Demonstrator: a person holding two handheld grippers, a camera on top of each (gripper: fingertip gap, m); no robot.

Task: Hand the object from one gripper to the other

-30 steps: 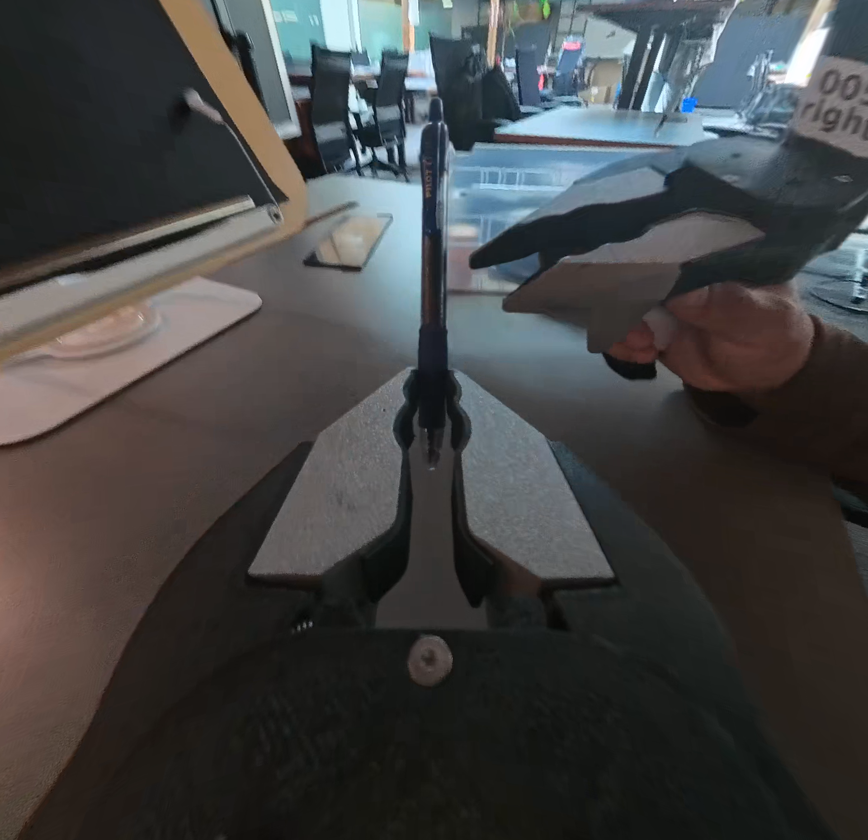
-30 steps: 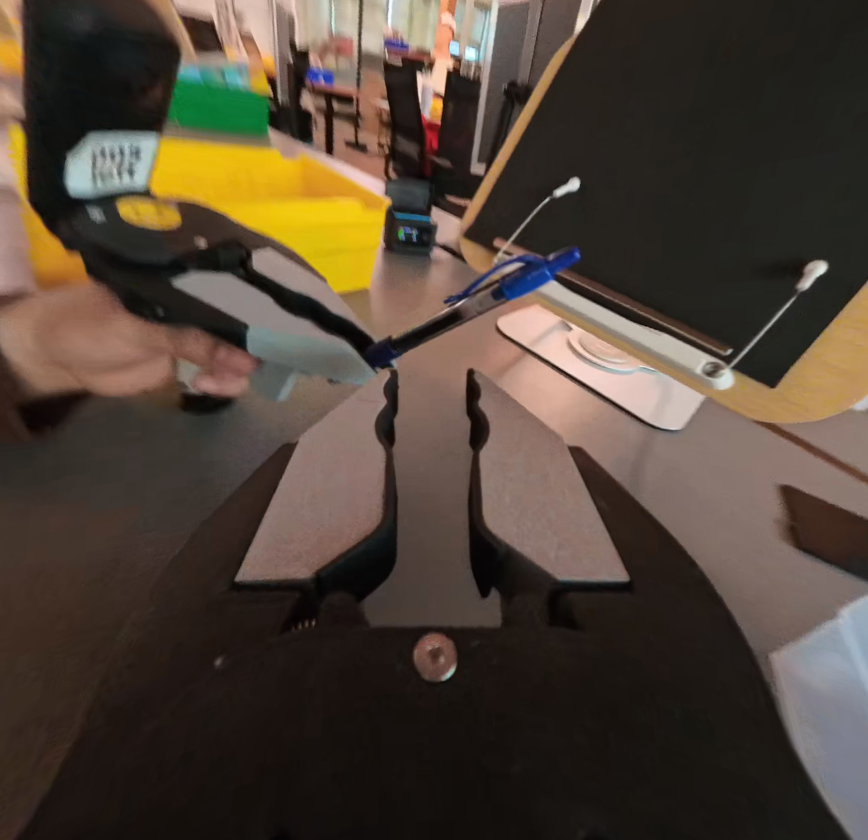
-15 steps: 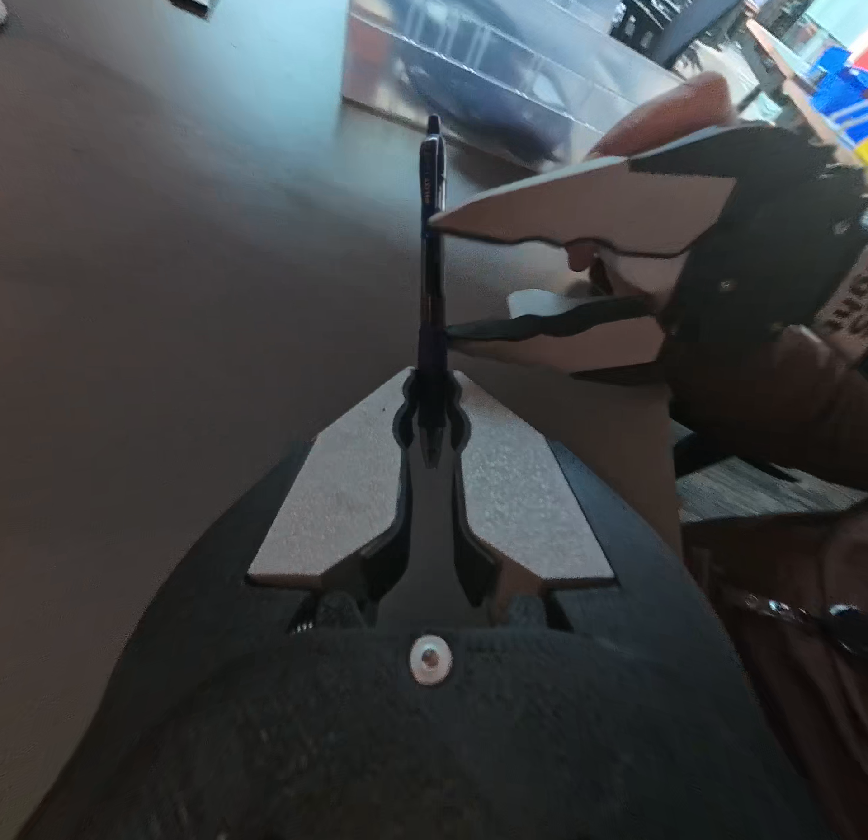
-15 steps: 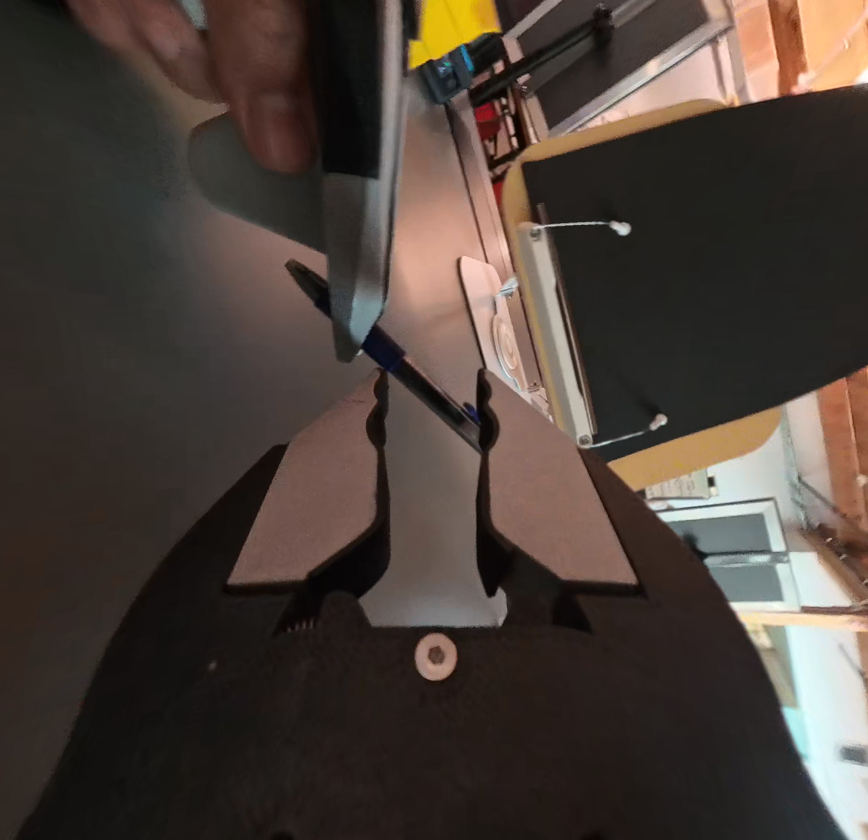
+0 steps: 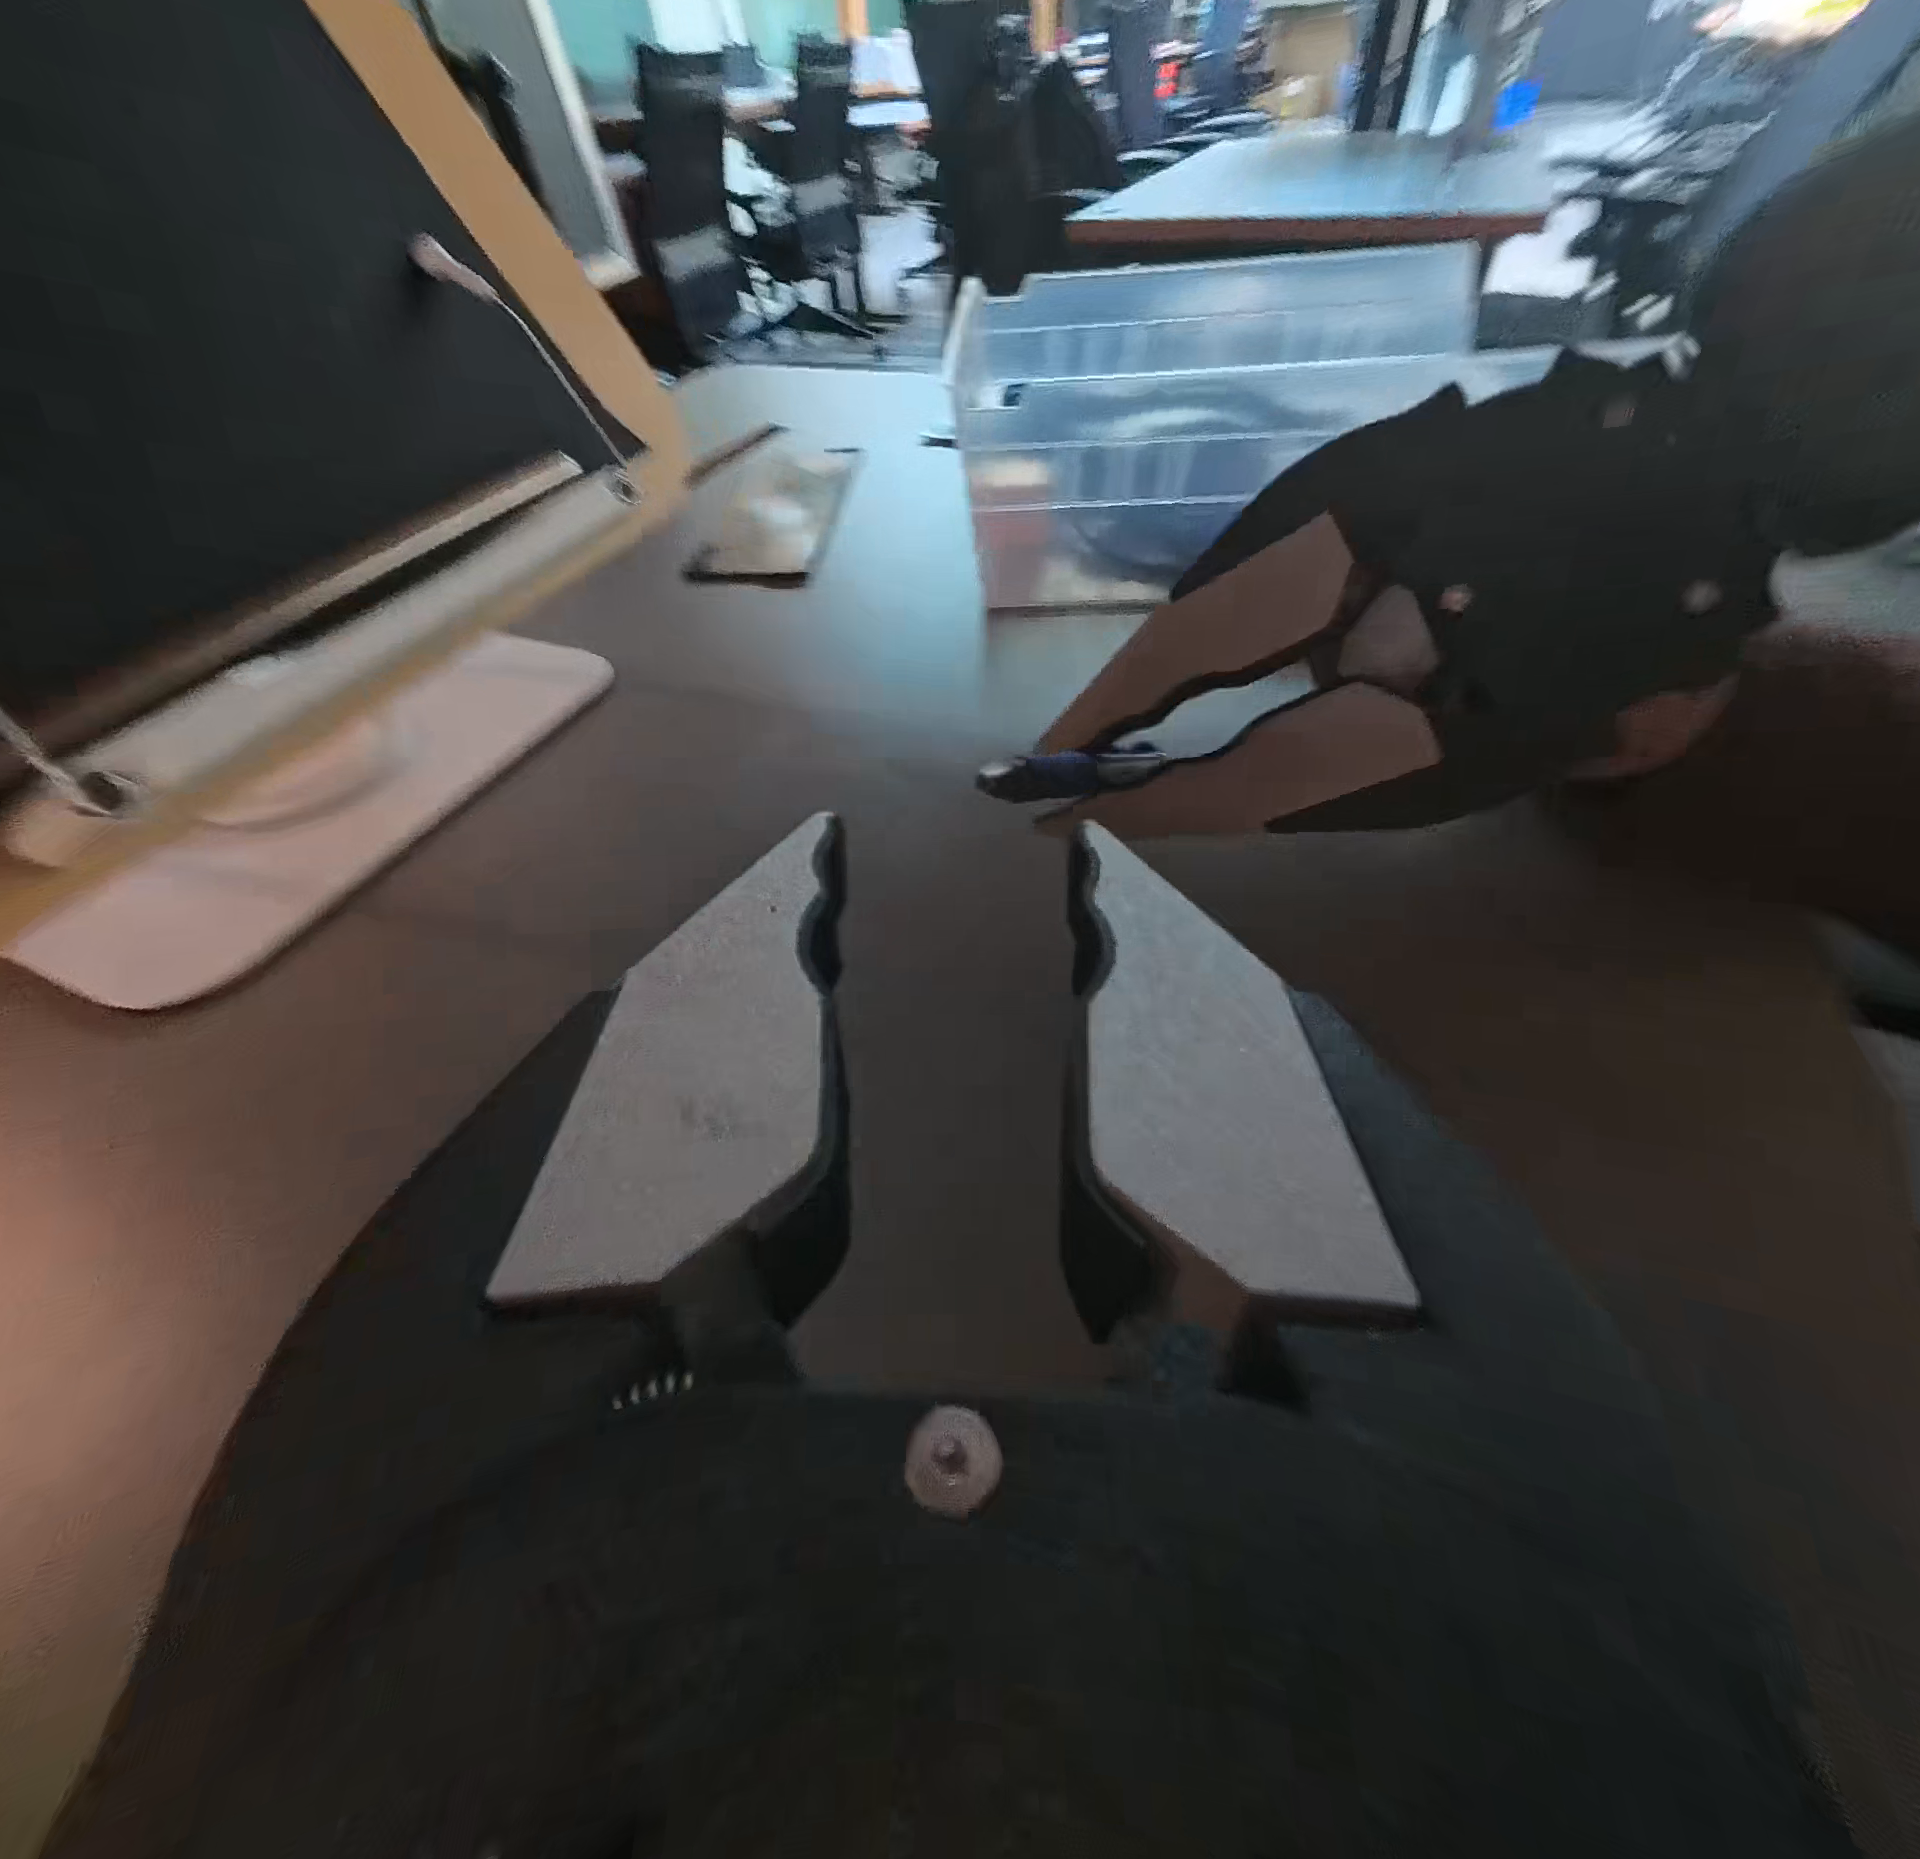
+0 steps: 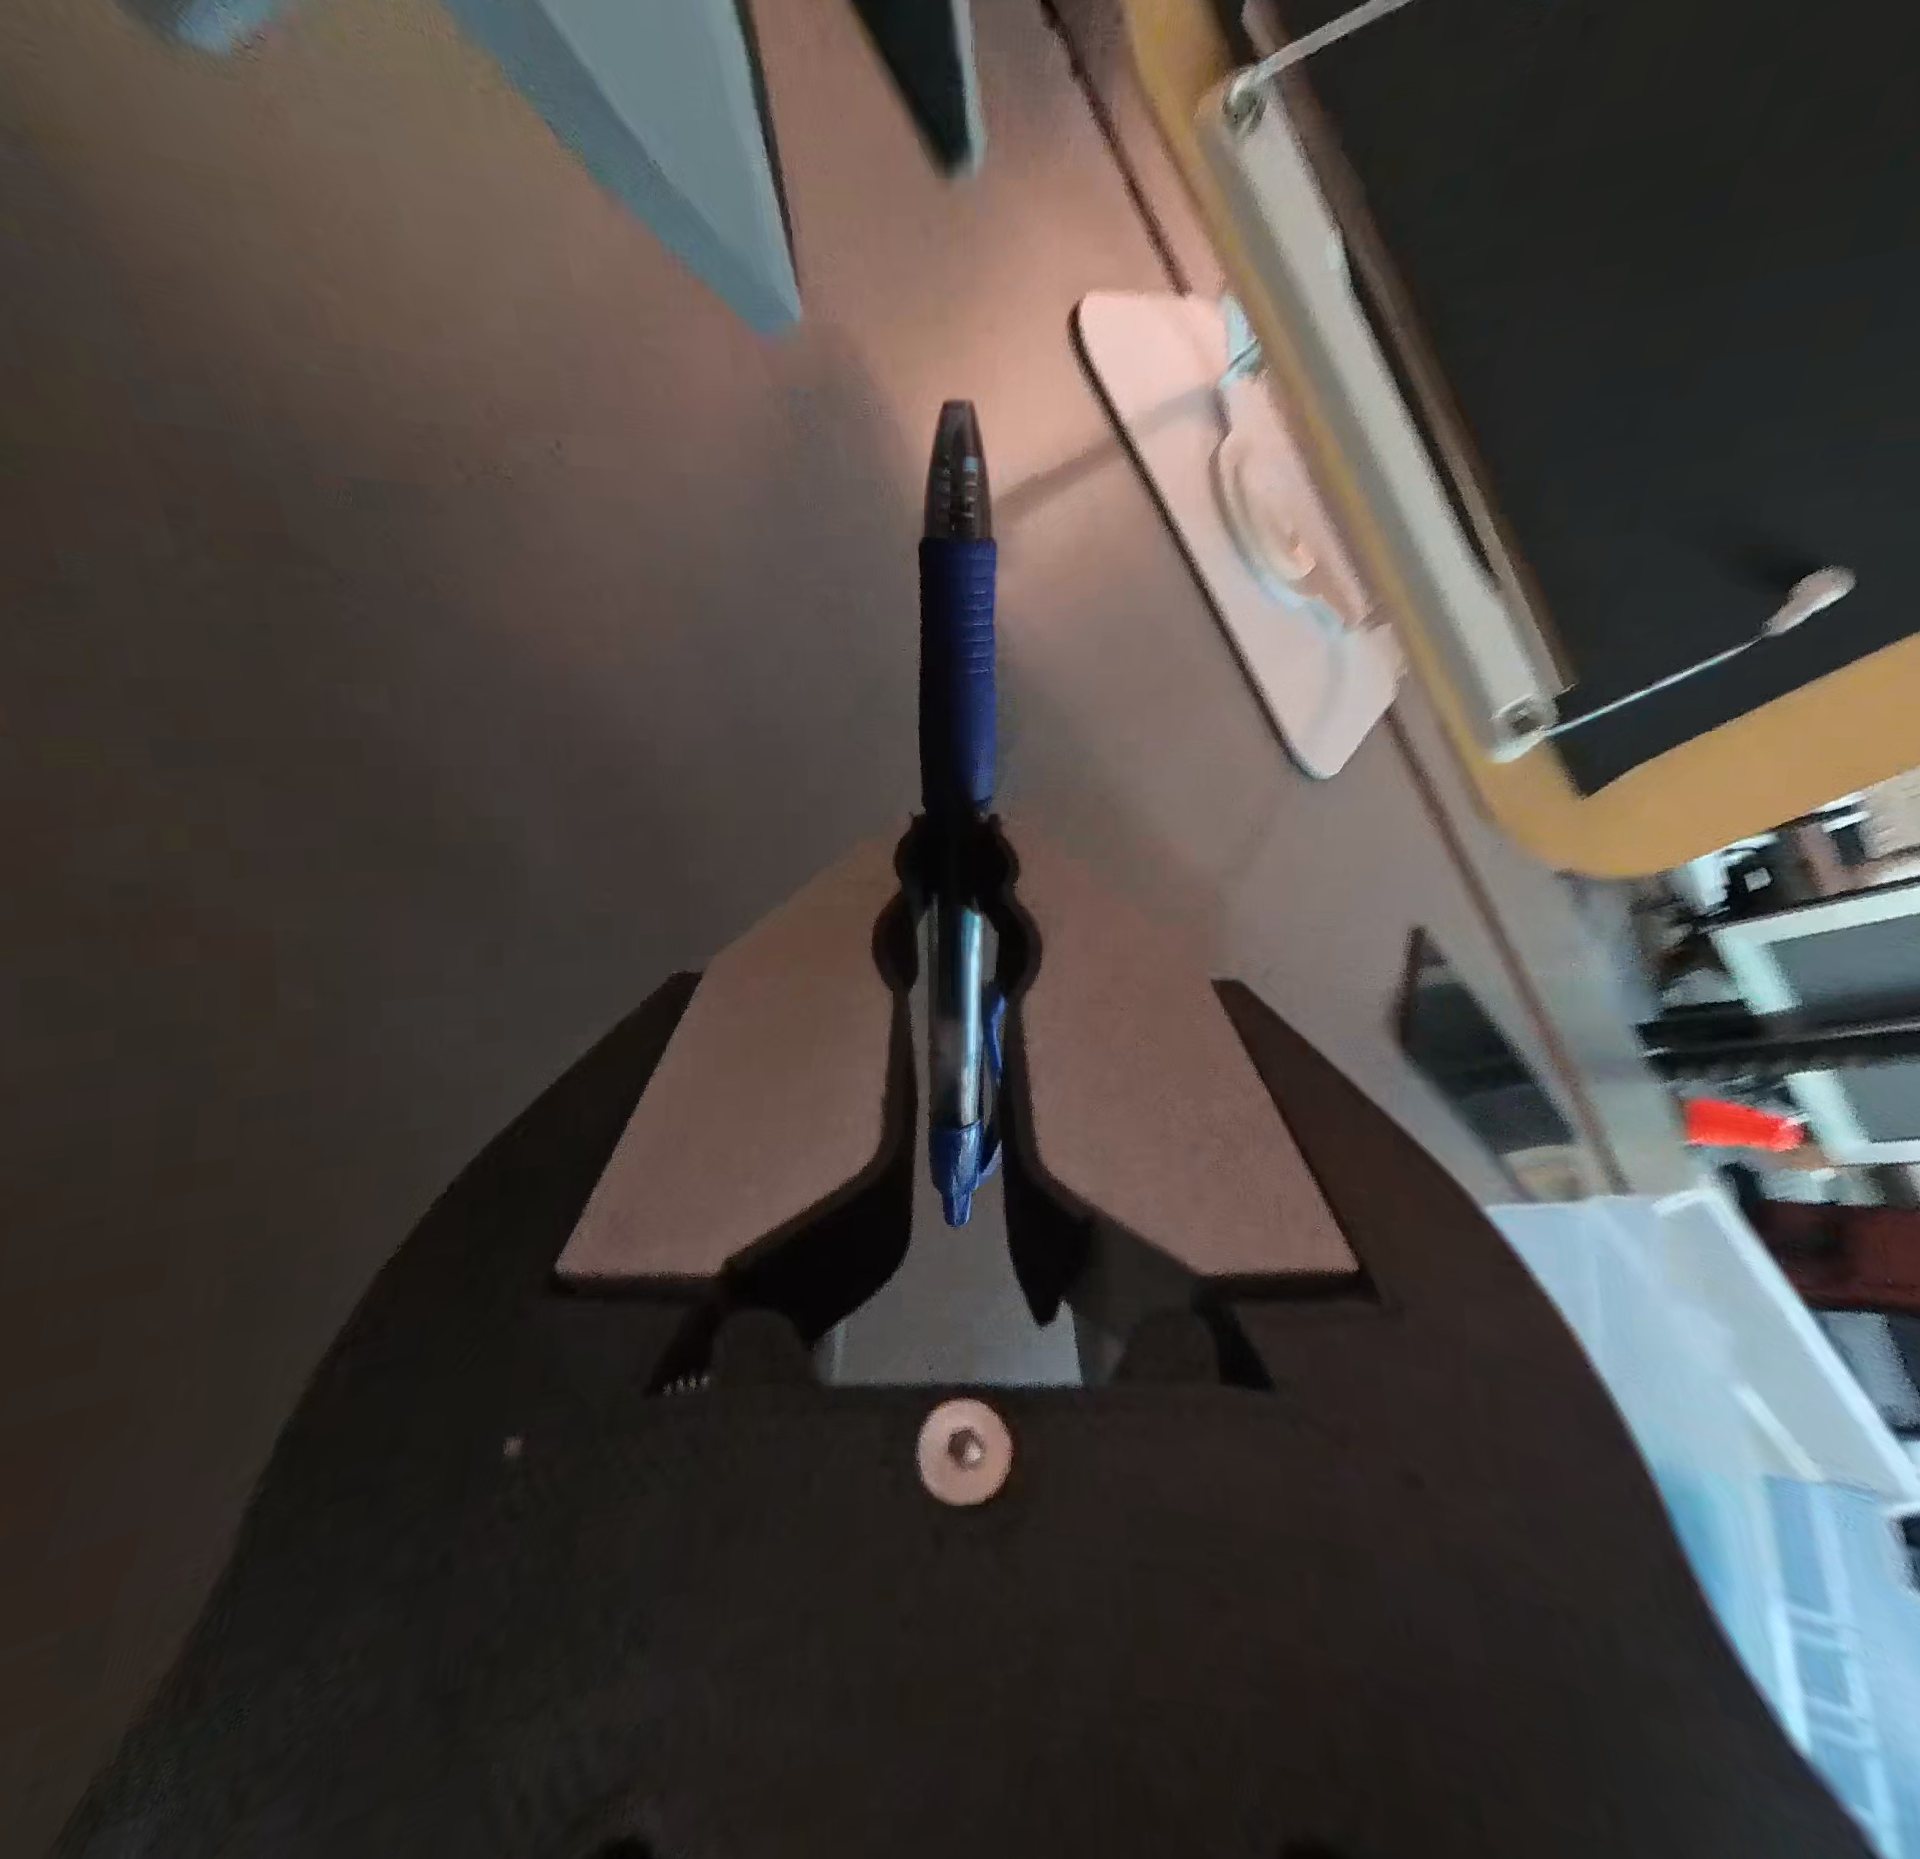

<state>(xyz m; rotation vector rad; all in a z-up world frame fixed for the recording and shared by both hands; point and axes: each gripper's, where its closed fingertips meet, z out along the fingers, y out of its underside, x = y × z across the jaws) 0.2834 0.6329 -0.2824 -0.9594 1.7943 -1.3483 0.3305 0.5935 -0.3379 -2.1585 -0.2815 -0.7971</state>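
The right tongs (image 6: 958,853) are clenched on the pen (image 6: 957,656), which is gripped at its clear barrel just behind the blue ribbed grip sleeve; the tip end projects forward beyond the fingertips, above the tabletop (image 6: 416,666). The left tongs (image 5: 951,853) are released, with a wide gap between the jaws and nothing in it. In the left wrist view the right tongs (image 5: 1101,770) and the pen (image 5: 1070,770) sit just ahead and to the right. Judged from this, the transfer is essentially complete. To finish the step well, keep the grip on the pen steady and draw the released tongs straight back so that neither jaw brushes the projecting tip. The pen is slim, round and smooth plastic, so it may roll or pivot in a light grip; the scalloped notches along the inner edges of the jaws help seat it. The flat fingers (image 5: 707,1082) carry matte grey, finely grained faces. The tabletop is dark and smooth.
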